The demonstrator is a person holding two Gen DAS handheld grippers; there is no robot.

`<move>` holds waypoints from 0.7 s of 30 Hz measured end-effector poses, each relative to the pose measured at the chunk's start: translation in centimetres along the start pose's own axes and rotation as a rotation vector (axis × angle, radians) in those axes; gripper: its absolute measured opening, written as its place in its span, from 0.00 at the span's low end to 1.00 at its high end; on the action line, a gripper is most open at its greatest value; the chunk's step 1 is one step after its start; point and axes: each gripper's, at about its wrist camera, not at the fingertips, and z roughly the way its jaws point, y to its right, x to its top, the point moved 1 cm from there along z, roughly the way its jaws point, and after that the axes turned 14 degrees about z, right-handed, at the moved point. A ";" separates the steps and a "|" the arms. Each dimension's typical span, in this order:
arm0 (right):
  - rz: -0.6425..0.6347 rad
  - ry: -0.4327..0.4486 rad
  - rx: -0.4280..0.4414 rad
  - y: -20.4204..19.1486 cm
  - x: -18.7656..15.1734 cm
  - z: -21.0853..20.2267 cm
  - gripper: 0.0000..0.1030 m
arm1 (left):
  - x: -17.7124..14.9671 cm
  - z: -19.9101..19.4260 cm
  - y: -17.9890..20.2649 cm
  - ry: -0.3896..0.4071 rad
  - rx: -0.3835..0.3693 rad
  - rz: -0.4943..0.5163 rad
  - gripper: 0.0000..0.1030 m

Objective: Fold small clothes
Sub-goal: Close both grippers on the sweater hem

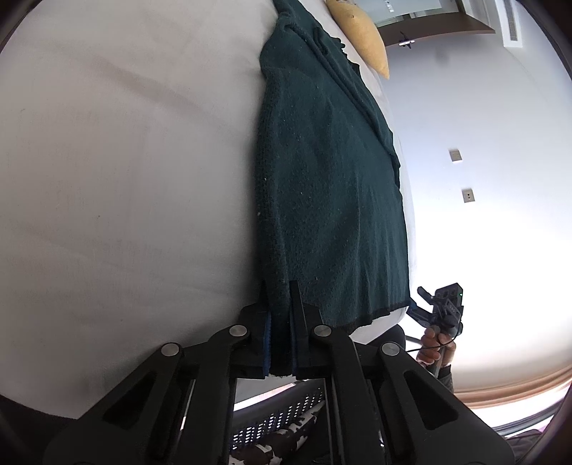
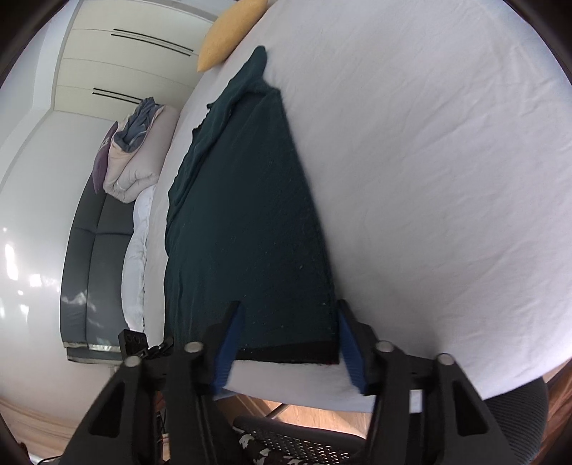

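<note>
A dark green knitted garment (image 1: 329, 186) lies flat and long on the white bed sheet (image 1: 125, 161), its hem at the bed's near edge. My left gripper (image 1: 280, 289) is shut on the hem's left corner. In the right wrist view the same garment (image 2: 250, 229) stretches away from me. My right gripper (image 2: 287, 307) is open, its blue-padded fingers (image 2: 228, 343) astride the hem's right corner, apart from the cloth. The right gripper also shows in the left wrist view (image 1: 441, 304), held in a hand beyond the bed edge.
A yellow pillow (image 1: 361, 34) lies at the far end of the bed. A grey sofa (image 2: 96, 257) with a folded duvet (image 2: 136, 157) stands beside the bed. A black mesh chair (image 2: 296, 443) is just below the bed's near edge.
</note>
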 end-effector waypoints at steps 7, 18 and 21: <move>-0.023 -0.010 -0.016 -0.1 -1.1 0.5 0.11 | -0.3 -0.7 0.1 0.019 0.002 0.005 0.05; -0.081 0.060 0.056 -3.0 -1.1 -1.4 0.08 | 0.0 -2.5 1.1 0.106 -0.050 0.003 0.04; -0.086 0.067 0.099 -4.2 -0.8 -1.9 0.08 | 0.8 -3.5 1.8 0.139 -0.070 0.017 0.04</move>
